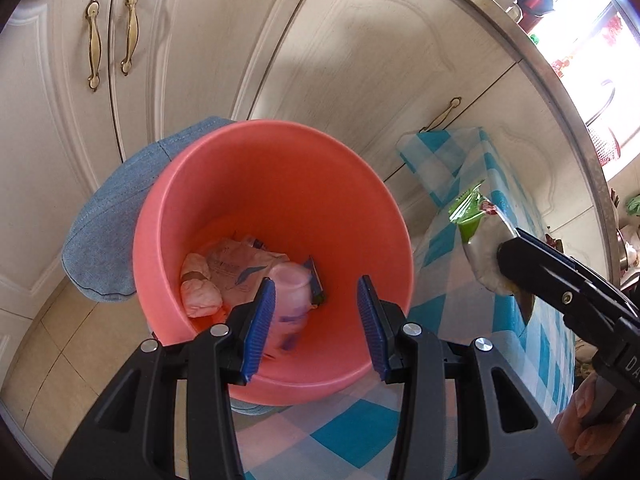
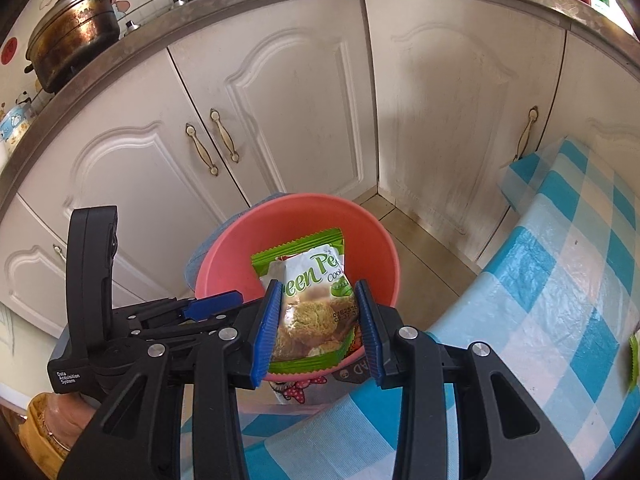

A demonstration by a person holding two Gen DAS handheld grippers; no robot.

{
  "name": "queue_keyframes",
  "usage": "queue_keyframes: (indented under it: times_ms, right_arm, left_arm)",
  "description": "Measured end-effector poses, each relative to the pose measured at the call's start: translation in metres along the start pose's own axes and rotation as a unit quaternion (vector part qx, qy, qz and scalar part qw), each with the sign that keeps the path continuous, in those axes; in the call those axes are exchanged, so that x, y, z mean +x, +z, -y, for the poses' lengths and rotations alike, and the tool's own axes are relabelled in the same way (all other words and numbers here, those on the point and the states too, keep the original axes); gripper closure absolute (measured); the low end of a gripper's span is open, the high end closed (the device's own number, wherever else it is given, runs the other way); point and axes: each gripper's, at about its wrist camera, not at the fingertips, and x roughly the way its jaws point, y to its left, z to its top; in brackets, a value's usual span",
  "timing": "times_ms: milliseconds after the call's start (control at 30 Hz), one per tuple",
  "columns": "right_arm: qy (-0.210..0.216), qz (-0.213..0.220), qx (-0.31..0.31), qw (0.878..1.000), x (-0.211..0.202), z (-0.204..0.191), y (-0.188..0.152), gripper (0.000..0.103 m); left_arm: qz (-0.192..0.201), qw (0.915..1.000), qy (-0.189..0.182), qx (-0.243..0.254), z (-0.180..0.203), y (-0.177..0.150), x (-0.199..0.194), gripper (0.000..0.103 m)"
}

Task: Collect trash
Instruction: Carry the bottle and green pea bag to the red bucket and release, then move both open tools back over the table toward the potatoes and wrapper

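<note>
A coral pink bucket [image 1: 280, 184] [image 2: 300, 202] stands beside the table. In it lie a crumpled tissue [image 1: 200, 290], a white wrapper [image 1: 240, 268] and a pale pink cup [image 1: 290, 294], which looks blurred. My left gripper [image 1: 317, 280] [image 2: 232, 300] hangs over the bucket's mouth, open, with no object pressed between its blue pads. My right gripper [image 2: 318, 284] [image 1: 512, 256] is shut on a green pea cookie packet [image 2: 316, 308] [image 1: 480, 236]. It holds the packet just to the right of the bucket, above the table edge.
The bucket rests on a denim-covered seat [image 1: 108, 232]. A table with a blue and white checked cloth [image 2: 560, 280] fills the right side, with another green wrapper [image 2: 633, 356] at its edge. White cabinet doors [image 2: 280, 100] and a counter with a pot [image 2: 76, 36] stand behind.
</note>
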Motion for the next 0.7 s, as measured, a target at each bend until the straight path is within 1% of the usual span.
queue_keyframes:
  times_ms: [100, 200, 233, 267, 333, 367, 400, 433, 467, 500, 533, 567, 600, 633, 667, 700]
  right_arm:
    - [0.003, -0.008, 0.002, 1.0, 0.007, 0.0, -0.001, 0.064]
    - [0.006, -0.013, 0.005, 1.0, 0.012, 0.0, -0.001, 0.062]
    - [0.006, -0.013, 0.006, 1.0, 0.013, 0.0, -0.002, 0.056]
    - [0.01, -0.012, 0.009, 1.0, 0.013, 0.0, -0.002, 0.046]
    - [0.01, -0.006, 0.013, 1.0, 0.012, 0.0, -0.003, 0.035]
    - [0.009, -0.002, 0.014, 1.0, 0.011, 0.0, -0.003, 0.034]
    - [0.006, 0.002, 0.016, 1.0, 0.009, 0.0, -0.004, 0.033]
    - [0.003, 0.005, 0.019, 1.0, 0.007, 0.001, -0.004, 0.029]
    - [-0.001, 0.01, 0.022, 1.0, 0.004, 0.002, -0.004, 0.024]
    - [-0.005, 0.015, 0.024, 1.0, 0.001, 0.004, -0.004, 0.023]
    - [-0.01, 0.023, 0.027, 0.999, -0.004, 0.006, -0.005, 0.023]
    - [-0.013, 0.028, 0.029, 0.999, -0.008, 0.008, -0.005, 0.022]
    - [-0.02, 0.035, 0.032, 0.999, -0.013, 0.01, -0.006, 0.019]
    - [-0.029, 0.042, 0.036, 0.998, -0.018, 0.013, -0.008, 0.014]
    - [-0.036, 0.049, 0.04, 0.997, -0.023, 0.016, -0.009, 0.014]
    - [-0.037, 0.054, 0.045, 0.997, -0.027, 0.019, -0.011, 0.014]
  left_arm:
    - [-0.002, 1.0, 0.001, -0.003, -0.004, 0.0, 0.003, 0.059]
    - [-0.003, 1.0, 0.005, -0.006, -0.007, 0.0, 0.004, 0.059]
    - [-0.003, 1.0, 0.006, -0.007, -0.008, 0.001, 0.005, 0.059]
    - [-0.002, 0.9999, 0.008, -0.007, -0.009, 0.001, 0.005, 0.059]
    - [-0.001, 0.9999, 0.013, -0.008, -0.011, 0.0, 0.004, 0.059]
    - [-0.001, 0.9998, 0.016, -0.007, -0.011, 0.0, 0.004, 0.059]
    - [-0.001, 0.9998, 0.02, -0.007, -0.011, 0.0, 0.004, 0.057]
    - [0.0, 0.9997, 0.022, -0.009, -0.012, 0.0, 0.003, 0.053]
    - [0.001, 0.9997, 0.024, -0.011, -0.012, 0.0, 0.003, 0.05]
    - [0.004, 0.9995, 0.028, -0.011, -0.013, 0.0, 0.001, 0.046]
    - [0.007, 0.9994, 0.032, -0.01, -0.012, -0.001, 0.0, 0.038]
    - [0.01, 0.9992, 0.038, -0.009, -0.012, 0.0, -0.001, 0.033]
    - [0.013, 0.9989, 0.045, -0.009, -0.012, 0.0, -0.003, 0.025]
    - [0.015, 0.9987, 0.048, -0.009, -0.011, 0.001, -0.004, 0.024]
    - [0.016, 0.9986, 0.049, -0.009, -0.011, 0.001, -0.005, 0.024]
    - [0.015, 0.9985, 0.051, -0.011, -0.011, 0.002, -0.006, 0.02]
